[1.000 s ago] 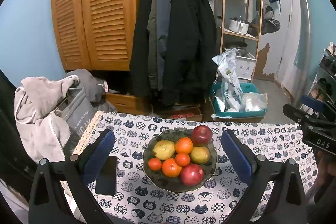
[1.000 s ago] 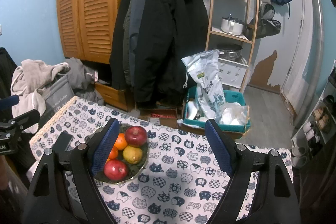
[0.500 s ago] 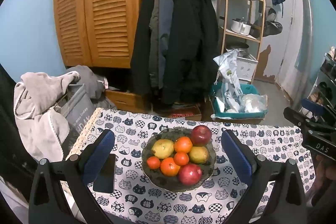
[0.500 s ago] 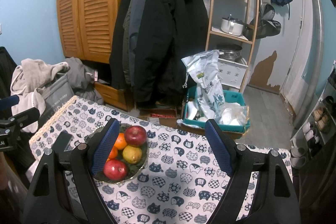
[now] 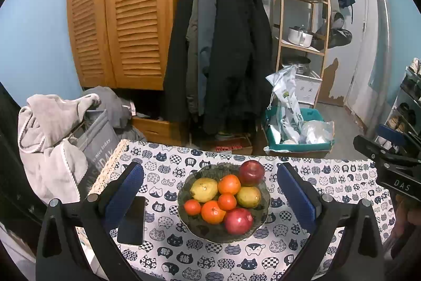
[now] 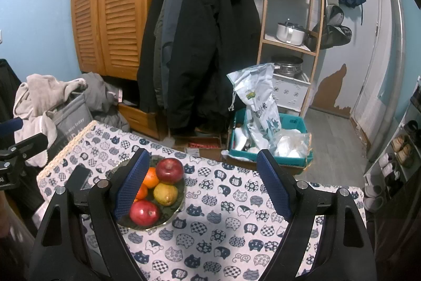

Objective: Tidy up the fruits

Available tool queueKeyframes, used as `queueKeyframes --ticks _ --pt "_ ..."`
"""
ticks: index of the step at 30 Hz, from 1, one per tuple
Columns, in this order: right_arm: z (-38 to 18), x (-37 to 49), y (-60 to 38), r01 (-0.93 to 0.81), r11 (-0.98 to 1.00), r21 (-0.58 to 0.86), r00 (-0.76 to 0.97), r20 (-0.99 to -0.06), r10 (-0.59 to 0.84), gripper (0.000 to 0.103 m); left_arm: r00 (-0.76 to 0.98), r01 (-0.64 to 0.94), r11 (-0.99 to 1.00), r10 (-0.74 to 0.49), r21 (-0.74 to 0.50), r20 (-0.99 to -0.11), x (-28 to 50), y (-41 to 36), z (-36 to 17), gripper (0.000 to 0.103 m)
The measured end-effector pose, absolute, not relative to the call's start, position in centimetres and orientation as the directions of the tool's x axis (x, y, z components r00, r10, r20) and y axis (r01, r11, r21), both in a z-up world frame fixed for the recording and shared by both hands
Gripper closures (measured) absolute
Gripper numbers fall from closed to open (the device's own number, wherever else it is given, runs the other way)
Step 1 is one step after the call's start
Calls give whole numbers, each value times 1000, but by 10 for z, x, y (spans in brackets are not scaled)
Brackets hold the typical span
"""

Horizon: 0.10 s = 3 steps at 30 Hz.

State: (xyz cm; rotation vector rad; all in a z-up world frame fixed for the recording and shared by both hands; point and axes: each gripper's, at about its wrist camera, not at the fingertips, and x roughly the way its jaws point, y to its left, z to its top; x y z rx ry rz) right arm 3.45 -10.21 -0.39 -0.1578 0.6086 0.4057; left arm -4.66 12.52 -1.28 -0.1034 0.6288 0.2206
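A dark glass bowl [image 5: 200,228] sits on the cat-print tablecloth [image 5: 168,165]. It holds two red apples [image 5: 251,172], two yellow-green pears [image 5: 204,189] and several oranges [image 5: 229,184]. My left gripper [image 5: 210,191] is open and empty, its blue pads either side of the bowl, held above it. My right gripper [image 6: 202,183] is open and empty over the cloth right of the bowl [image 6: 173,204]; its left pad hides part of the fruit. A red apple [image 6: 169,171] and a pear [image 6: 165,194] show there.
A black phone [image 5: 133,220] lies on the cloth left of the bowl. A chair with grey clothes [image 5: 52,138] stands at the table's left. Beyond the far edge are hanging coats [image 5: 223,49], a teal crate with bags [image 5: 297,128] and a shelf rack [image 5: 302,25].
The left wrist view has drifted slightly, so the bowl sits a little left and higher between the pads. The right gripper has hardly moved. Both stay open.
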Motion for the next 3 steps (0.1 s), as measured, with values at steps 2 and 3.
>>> queueKeyframes --ticks 2,3 --pt "-4 34 -103 -415 910 -25 744 -584 323 21 788 -233 972 172 -28 -592 -46 125 -13 1" --pt "-4 34 -102 -416 909 -25 745 -583 324 21 786 -233 972 171 -28 -594 -46 125 -13 1"
